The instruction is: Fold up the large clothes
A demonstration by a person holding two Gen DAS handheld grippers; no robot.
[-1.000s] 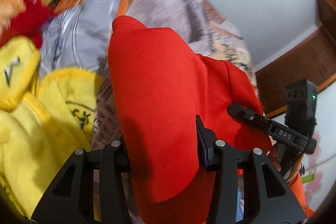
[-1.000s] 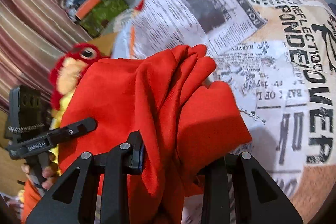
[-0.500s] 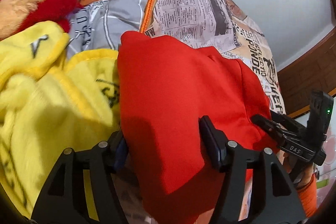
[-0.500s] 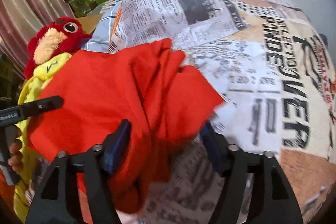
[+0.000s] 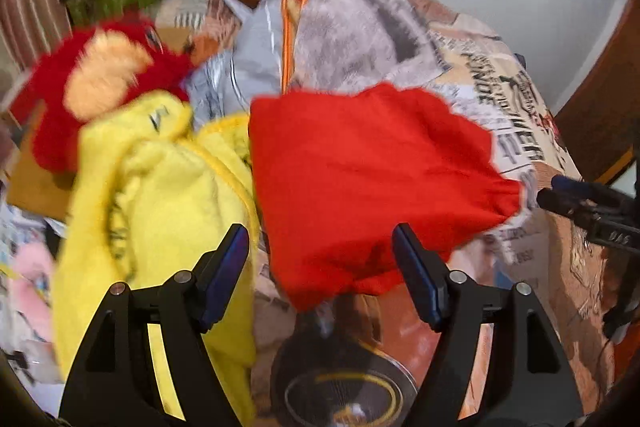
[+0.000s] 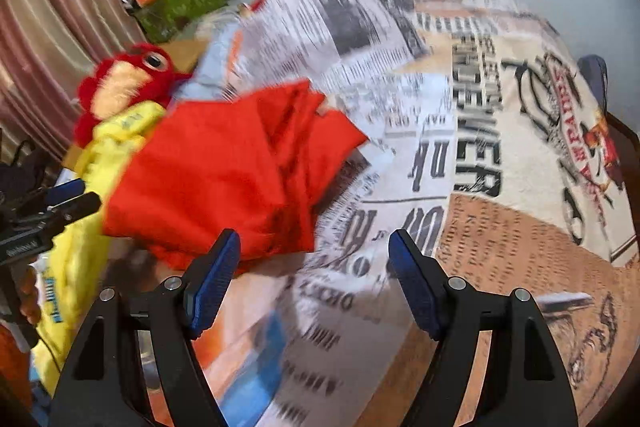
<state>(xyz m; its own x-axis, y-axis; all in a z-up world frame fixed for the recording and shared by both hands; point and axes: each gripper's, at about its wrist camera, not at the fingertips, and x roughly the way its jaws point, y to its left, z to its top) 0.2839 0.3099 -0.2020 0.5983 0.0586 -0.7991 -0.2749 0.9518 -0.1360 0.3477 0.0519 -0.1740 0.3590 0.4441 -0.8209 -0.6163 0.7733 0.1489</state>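
We see our right claw point(image 6: 314, 269) with its jaws opening and nothing between them, above a newspaper-print bedspread point(image 6: 500, 247). The red garment point(image 6: 236, 179) lies bunched on it, beside a yellow plush point(image 6: 92, 227). Our left claw point(image 6: 52, 211) shows at the left edge.

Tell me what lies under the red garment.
The red garment rests on the newspaper-print bedspread, its left edge meeting the yellow fleece. Whatever lies beneath its middle is covered.

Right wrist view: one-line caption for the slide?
Right gripper opening, clear of the folded red garment lying on the newspaper-print bedspread.
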